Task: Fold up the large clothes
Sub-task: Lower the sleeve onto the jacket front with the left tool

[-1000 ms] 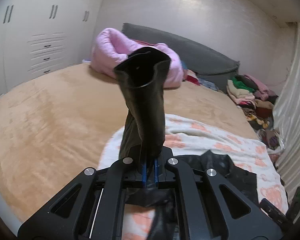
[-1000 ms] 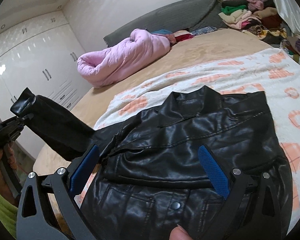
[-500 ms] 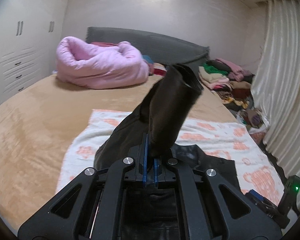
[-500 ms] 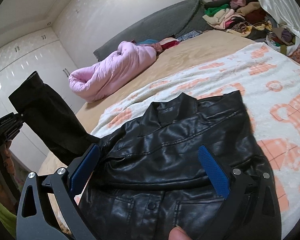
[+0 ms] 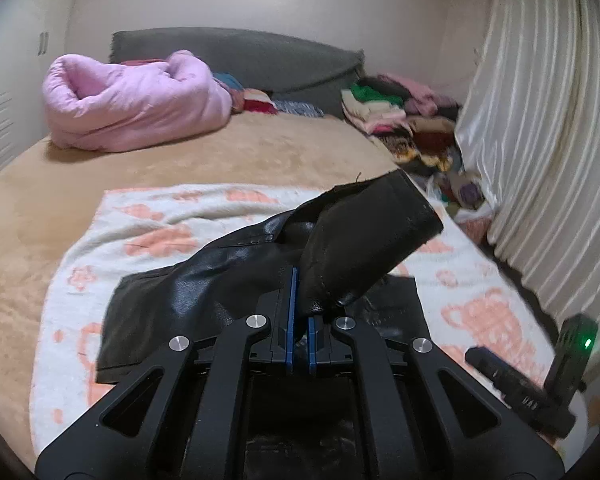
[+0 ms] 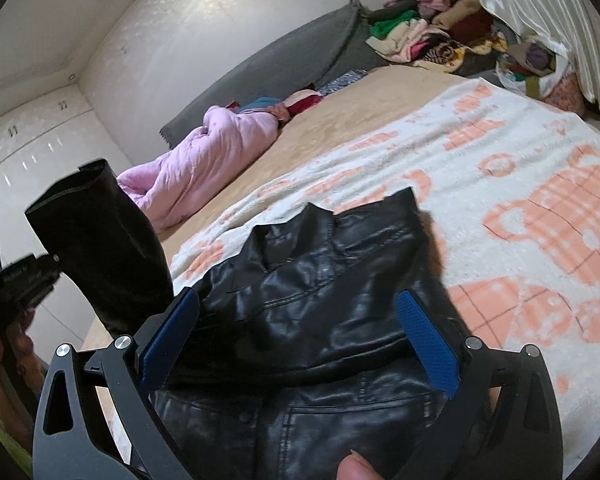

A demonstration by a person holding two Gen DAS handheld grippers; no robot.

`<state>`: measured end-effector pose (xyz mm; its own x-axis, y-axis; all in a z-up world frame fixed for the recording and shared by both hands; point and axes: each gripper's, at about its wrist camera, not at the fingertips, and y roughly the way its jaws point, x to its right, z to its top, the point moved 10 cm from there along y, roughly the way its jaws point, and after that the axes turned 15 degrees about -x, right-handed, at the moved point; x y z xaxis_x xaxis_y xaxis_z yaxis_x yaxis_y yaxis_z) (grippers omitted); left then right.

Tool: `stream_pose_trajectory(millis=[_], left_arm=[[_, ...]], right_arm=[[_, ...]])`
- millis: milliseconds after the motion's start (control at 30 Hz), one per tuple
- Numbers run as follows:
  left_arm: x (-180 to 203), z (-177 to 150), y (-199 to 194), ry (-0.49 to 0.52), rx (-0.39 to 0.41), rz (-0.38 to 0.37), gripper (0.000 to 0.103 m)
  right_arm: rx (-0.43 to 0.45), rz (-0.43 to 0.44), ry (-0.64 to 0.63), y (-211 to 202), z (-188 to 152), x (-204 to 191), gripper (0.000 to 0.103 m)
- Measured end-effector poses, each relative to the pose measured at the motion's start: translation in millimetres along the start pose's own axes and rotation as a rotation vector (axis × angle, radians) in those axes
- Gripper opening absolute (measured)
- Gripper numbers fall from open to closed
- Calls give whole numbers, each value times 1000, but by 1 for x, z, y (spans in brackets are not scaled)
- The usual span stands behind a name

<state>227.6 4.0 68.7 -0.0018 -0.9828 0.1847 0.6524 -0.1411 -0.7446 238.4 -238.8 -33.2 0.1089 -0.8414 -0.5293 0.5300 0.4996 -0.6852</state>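
Observation:
A black leather jacket (image 6: 316,312) lies front-up on a white and orange blanket (image 6: 520,184) on the bed. My left gripper (image 5: 299,320) is shut on the jacket's sleeve (image 5: 364,240) and holds it up over the jacket body (image 5: 188,292). In the right wrist view the raised sleeve (image 6: 104,248) stands at the left with the left gripper (image 6: 16,284) on it. My right gripper (image 6: 296,340) is open and hovers just above the jacket's chest. It holds nothing.
A rolled pink duvet (image 5: 128,108) lies at the head of the tan bed (image 5: 260,152) by a grey headboard (image 5: 240,56). A heap of clothes (image 5: 404,116) sits at the far right by a cream curtain (image 5: 540,140). White wardrobes (image 6: 40,148) stand left.
My left gripper has swung the sleeve from the jacket's left side rightward and lower, over the jacket body. My right gripper stayed open over the jacket and moved a little closer.

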Motion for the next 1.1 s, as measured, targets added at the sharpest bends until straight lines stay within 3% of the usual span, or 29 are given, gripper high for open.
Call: stream_pose_trajectory(millis=[367,533,700,867,933,967,1000,1067,1100], left_arm=[[37,-45,75,94,-136,25,1],[51,-78,110,173,-215,75,2],[57,-107,138,259,-277,157,4],[57,-141,156,387,-326,288,12],[57,-148,156,403,-315,287,25],[57,-153,155,395,-335,247,63],[55,-153,153,384,-339,247,84],[53,-157,147,394,-329,235,76],[51,-159,144,404,-332,235,76]], right_arm=[[0,2,94,0,-3,47,99],[4,4,124,0,-2,62,99],[-29,38,122,8,-5,62,99],[-108,99,116,28,-14,49,99],[-147,145,107,38,-19,38,99],[-167,166,107,42,-21,33,98],[-190,186,110,47,-23,28,97],[-241,234,124,60,-27,18,80],[-264,242,136,65,-28,16,79]])
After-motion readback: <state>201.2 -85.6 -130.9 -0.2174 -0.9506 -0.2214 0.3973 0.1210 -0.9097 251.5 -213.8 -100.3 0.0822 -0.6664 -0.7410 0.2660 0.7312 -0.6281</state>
